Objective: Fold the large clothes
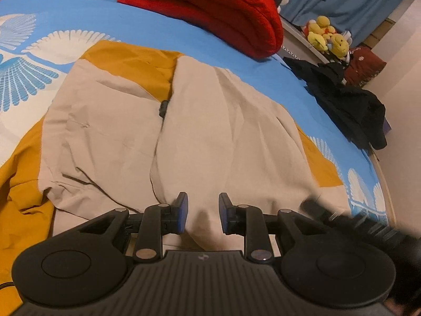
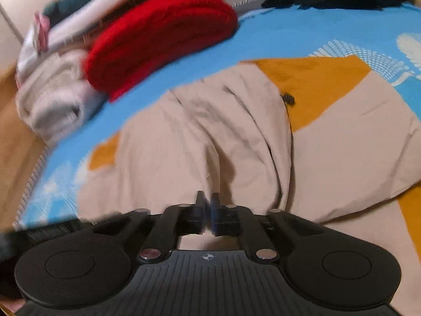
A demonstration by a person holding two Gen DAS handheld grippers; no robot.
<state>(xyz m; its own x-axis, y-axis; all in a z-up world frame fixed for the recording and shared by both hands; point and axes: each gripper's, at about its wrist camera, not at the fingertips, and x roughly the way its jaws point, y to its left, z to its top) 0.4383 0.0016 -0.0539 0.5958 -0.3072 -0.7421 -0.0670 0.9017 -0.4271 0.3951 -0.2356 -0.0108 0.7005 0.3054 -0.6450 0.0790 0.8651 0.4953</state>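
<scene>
Right tool [image 2: 208, 212] pinched closed on the beige jacket [image 1: 184, 131] hem; left tool [image 1: 202, 214] slightly open, empty — grip before lifting, keep the edges level.

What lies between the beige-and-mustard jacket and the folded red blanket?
Only a bare strip of blue bedsheet separates the jacket from the red blanket; the left wrist view shows it clearly.

We saw a large beige-and-mustard fabric jacket [image 1: 168, 137] spread flat and creased across the frame's centre, its beige panels folded inward, mustard showing at the upper and left edges.
</scene>
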